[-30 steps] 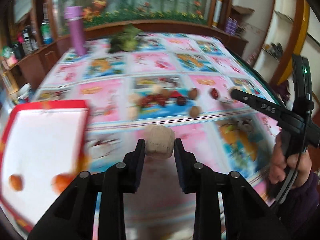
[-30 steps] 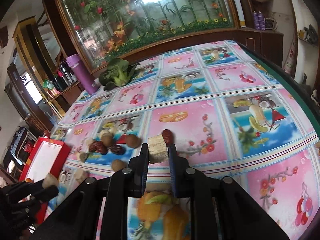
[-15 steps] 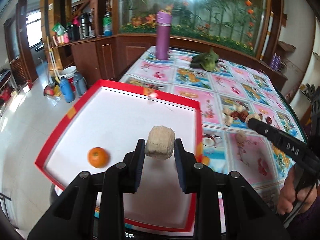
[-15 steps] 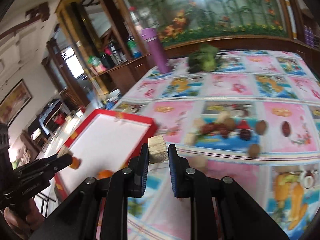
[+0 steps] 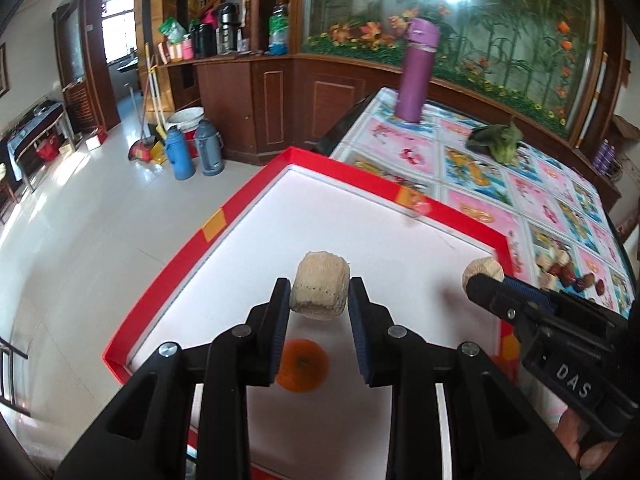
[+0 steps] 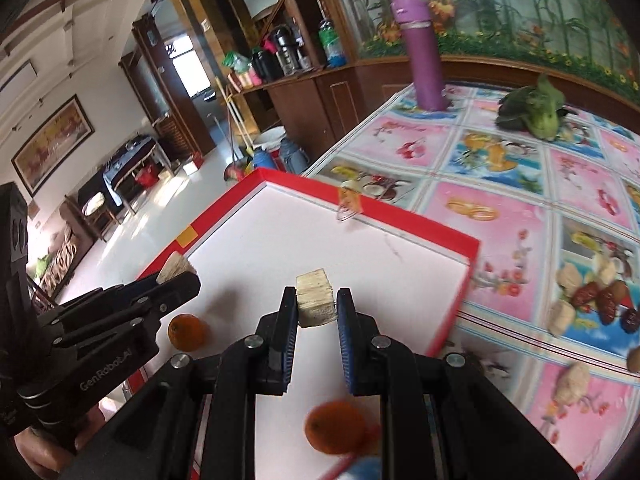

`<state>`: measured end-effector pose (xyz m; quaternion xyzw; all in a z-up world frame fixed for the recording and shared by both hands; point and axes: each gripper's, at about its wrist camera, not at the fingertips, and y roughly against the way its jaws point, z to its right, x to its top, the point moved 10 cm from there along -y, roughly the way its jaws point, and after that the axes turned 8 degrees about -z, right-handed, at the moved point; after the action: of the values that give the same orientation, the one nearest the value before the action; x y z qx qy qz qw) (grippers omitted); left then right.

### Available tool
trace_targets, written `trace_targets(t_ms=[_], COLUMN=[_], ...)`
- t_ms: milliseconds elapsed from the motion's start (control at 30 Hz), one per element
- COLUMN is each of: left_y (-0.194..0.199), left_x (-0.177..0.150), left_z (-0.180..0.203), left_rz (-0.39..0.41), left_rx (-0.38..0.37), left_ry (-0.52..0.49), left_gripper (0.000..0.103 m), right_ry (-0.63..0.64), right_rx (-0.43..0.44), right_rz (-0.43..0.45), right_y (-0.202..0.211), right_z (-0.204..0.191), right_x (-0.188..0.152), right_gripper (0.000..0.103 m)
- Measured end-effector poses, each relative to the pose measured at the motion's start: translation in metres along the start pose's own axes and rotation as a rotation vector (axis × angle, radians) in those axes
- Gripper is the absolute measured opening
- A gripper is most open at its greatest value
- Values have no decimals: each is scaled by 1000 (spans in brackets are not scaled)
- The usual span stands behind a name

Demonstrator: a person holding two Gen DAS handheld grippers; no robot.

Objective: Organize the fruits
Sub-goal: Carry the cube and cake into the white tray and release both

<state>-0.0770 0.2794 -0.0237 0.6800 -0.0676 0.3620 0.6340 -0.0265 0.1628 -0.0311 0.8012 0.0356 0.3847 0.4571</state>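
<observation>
Left gripper (image 5: 319,300), marked "GenRobot.AI", grips a round beige fibrous chunk (image 5: 319,291); right gripper (image 6: 317,308), marked "DAS", grips a beige cube (image 6: 315,298). Both hang over the red-rimmed white tray (image 6: 420,228), oranges (image 6: 188,332) beneath.

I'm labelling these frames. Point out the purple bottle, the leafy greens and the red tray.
purple bottle (image 5: 416,76), left wrist view, mid-body.
leafy greens (image 6: 536,110), right wrist view, centre leaves.
red tray (image 6: 408,220), right wrist view, far rim.

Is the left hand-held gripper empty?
No, the left hand-held gripper is shut on a pale chunk above the red tray.
</observation>
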Motion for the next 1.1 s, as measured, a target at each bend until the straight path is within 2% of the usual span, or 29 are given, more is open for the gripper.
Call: trace_targets(t_ms=[300,467,533,600,667,800,900,1100], left_y=[-32,-32,-31,-31,-28,-15,-2,25], left_x=[-9,-11,-11,-13,-12,-10,-7,-11], left_z=[-35,-38,-38,-38,-39,-35,-24,29], left_rz=[-110,-123,-130,-143,-135,-105,-75,-24], left_rx=[61,77,72,75,88,109,102,31], left_ry=[70,65,68,68,72,59,40,-81], left_gripper=[31,32,36,54,61,66,68,74], right_ry=[15,42,43,37,18,-16,-33,-116], right_rx=[-31,-58,-55,-45,-38,16,24,-9], right_rz=[-160,-174,-183,-189,-177,-95,-32,75], right_y=[-43,-45,-43,-43,-38,-13,10,60], right_z=[-14,-19,-20,-19,-15,-7,5,61], right_x=[-7,-11,-13,-13,-12,-9,-7,-17], right_gripper=[17,18,19,26,40,44,45,52])
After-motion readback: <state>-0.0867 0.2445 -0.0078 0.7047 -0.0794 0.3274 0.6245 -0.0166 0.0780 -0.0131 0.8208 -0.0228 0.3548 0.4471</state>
